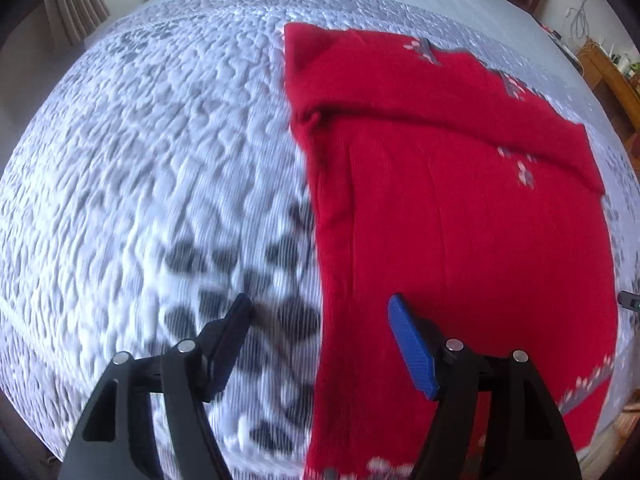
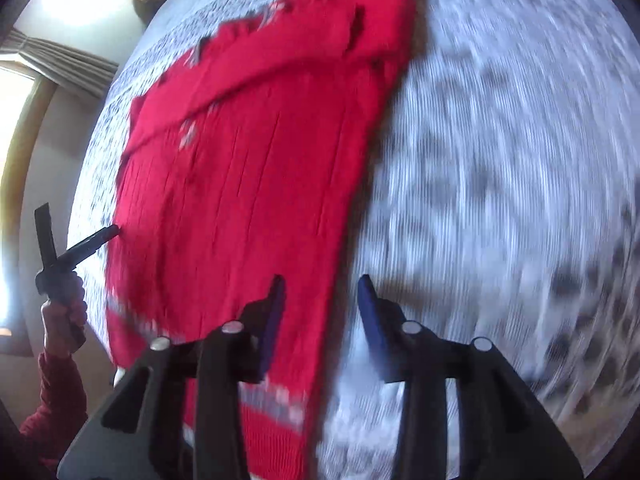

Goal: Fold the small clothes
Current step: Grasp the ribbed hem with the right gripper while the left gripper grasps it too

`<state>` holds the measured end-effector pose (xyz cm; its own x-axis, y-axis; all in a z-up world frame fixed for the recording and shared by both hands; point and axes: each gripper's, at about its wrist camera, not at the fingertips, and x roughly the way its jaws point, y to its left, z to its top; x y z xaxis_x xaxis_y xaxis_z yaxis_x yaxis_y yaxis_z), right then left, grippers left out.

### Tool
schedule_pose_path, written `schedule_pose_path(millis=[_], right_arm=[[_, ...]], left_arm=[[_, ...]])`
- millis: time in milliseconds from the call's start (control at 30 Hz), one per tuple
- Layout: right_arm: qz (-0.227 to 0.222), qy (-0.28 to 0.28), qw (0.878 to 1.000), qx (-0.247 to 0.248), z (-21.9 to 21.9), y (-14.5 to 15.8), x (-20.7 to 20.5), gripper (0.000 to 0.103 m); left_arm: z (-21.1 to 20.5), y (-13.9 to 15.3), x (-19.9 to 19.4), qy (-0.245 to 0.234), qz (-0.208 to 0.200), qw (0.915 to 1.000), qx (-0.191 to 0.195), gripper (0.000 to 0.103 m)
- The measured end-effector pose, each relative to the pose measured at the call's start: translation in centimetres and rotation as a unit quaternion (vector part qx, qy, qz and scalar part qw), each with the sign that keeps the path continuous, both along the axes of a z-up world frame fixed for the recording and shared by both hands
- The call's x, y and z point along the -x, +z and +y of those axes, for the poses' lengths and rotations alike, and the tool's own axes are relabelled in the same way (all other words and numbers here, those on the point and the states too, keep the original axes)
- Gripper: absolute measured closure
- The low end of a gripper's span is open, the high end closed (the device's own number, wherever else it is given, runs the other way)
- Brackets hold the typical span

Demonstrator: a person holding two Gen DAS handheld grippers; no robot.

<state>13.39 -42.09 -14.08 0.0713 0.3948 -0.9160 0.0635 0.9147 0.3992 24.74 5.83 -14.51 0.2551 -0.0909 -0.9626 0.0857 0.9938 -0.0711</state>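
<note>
A red knitted sweater [image 1: 460, 208] [image 2: 248, 184] lies flat on the bed, a sleeve folded across its upper part and a grey-white patterned band at its hem. My left gripper [image 1: 320, 304] hovers open over the sweater's left edge, one finger above the bedspread and the blue pad [image 1: 412, 348] above the red knit. Nothing sits between the jaws. My right gripper [image 2: 322, 282] is open over the sweater's right edge, also holding nothing. The left gripper [image 2: 76, 224] shows in the right wrist view too, held in a hand with a red sleeve.
A white and grey quilted bedspread [image 1: 160, 160] [image 2: 500, 160] covers the bed around the sweater. A curtain [image 1: 72, 0] hangs beyond the far left corner. Wooden furniture [image 1: 608, 76] stands past the bed's right side. Both views are motion-blurred.
</note>
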Motion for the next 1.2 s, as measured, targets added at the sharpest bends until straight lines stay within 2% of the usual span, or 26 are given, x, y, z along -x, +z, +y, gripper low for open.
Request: schedule_pose_path(millis=[100,200,267,400,500,600,667,700,733,767,800,833,867,967,1100,1200], right_arm=[[-0.003,0.002,1.000,0.015,0.9,0.3,5.0,0.055],[-0.004,0.008,1.000,0.017,1.7,0.7,8.3,0.050],[0.001,0.018,1.000,0.011,2.5,0.9,10.5,0.050],[0.005,0.030,1.000,0.010,3.7,0.9,12.8,0.051],[0.017,0.030,0.999,-0.015,4.3,0.5,14.0,0.052],[0.015,0.038,0.999,-0.010,5.1,0.2,15.4,0.053],[0.008,0.031,0.999,-0.007,5.3,0.2,15.8,0.061],[0.004,0.029,1.000,-0.007,5.3,0.2,16.0,0.071],[0.004,0.021,1.000,-0.012,5.2,0.2,16.2,0.084],[0.005,0.014,1.000,-0.025,5.0,0.1,16.3,0.091],[0.008,0.008,0.999,-0.044,4.8,-0.1,16.5,0.094],[0.008,0.000,0.998,-0.058,4.6,-0.2,16.7,0.094],[0.007,-0.004,0.998,-0.061,4.5,-0.1,16.9,0.094],[0.001,-0.017,0.997,-0.076,4.3,0.2,17.4,0.095],[-0.009,-0.026,0.995,-0.097,3.5,0.9,17.8,0.096],[-0.010,-0.031,0.994,-0.109,3.2,1.6,17.5,0.096]], left_arm=[[0.4,0.5,5.0,-0.010,0.007,0.9999,0.010,0.026],[0.6,0.8,8.3,-0.013,0.010,0.9997,0.018,0.023],[0.8,0.6,10.2,-0.015,0.016,0.9995,0.024,0.023],[0.7,0.6,12.7,-0.024,0.021,0.9991,0.027,0.023],[0.8,0.7,14.3,-0.027,0.024,0.9988,0.034,0.024],[1.1,0.6,15.9,-0.031,0.024,0.9982,0.045,0.025],[1.6,0.7,16.5,-0.021,0.023,0.9979,0.057,0.033],[1.8,0.8,16.7,-0.019,0.020,0.9981,0.055,0.038],[2.0,1.0,17.1,-0.017,0.017,0.9983,0.053,0.048],[2.4,1.1,17.3,-0.012,0.018,0.9979,0.061,0.062],[2.8,1.2,17.5,-0.003,0.020,0.9973,0.070,0.070],[3.3,1.2,17.6,0.005,0.025,0.9959,0.086,0.085],[4.0,1.1,17.8,0.016,0.037,0.9922,0.118,0.091],[5.2,0.9,19.0,0.036,0.045,0.9854,0.161,0.094],[6.4,1.1,20.0,0.048,0.040,0.9812,0.183,0.095],[6.1,1.4,19.6,0.050,0.039,0.9813,0.182,0.095]])
